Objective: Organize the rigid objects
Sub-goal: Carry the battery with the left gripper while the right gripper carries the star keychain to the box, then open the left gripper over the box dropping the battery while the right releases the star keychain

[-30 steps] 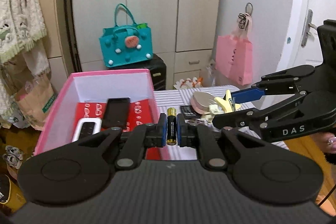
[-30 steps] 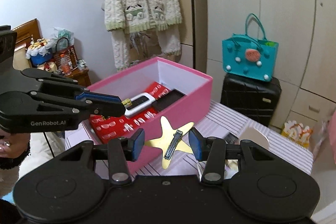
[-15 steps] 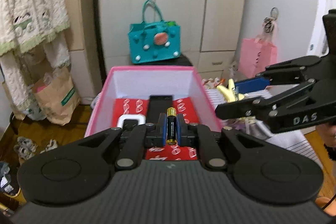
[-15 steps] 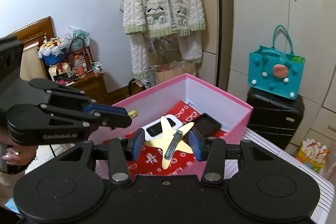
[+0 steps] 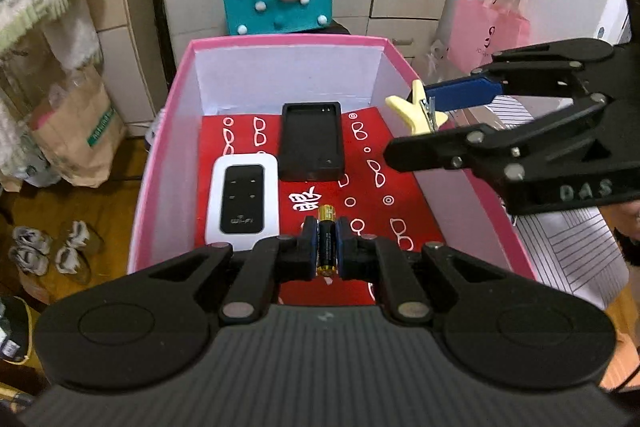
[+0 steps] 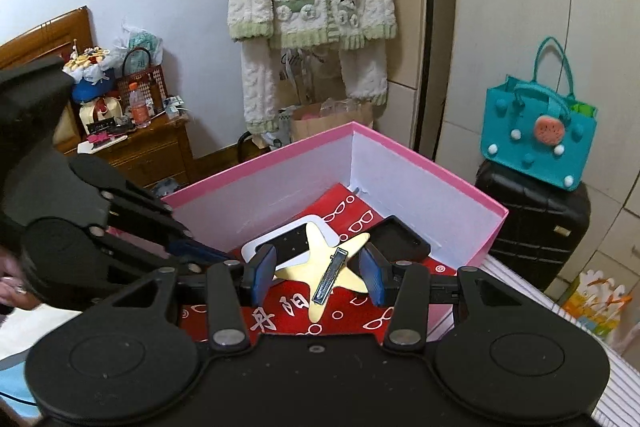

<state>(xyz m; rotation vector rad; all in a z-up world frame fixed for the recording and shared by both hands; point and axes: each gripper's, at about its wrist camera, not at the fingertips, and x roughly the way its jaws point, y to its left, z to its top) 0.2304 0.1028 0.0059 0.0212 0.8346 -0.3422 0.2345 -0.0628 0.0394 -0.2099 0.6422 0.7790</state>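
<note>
My left gripper (image 5: 325,245) is shut on a black and gold battery (image 5: 326,241), held above the near end of the pink box (image 5: 280,42). My right gripper (image 6: 320,273) is shut on a yellow star-shaped hair clip (image 6: 326,273), held over the box's right side; the clip also shows in the left wrist view (image 5: 418,107). Inside the box lie a red booklet (image 5: 372,163), a white WiFi device (image 5: 242,201) and a black case (image 5: 312,141).
The box (image 6: 420,163) sits on a striped cloth (image 5: 560,247). A teal bag (image 6: 536,131) rests on a black suitcase (image 6: 532,223) behind. A wooden nightstand (image 6: 148,151) stands at the left. A pink bag (image 5: 488,31) hangs at the right.
Both grippers have moved left from the striped table to above the inside of the pink box, still holding the battery and the star clip.
</note>
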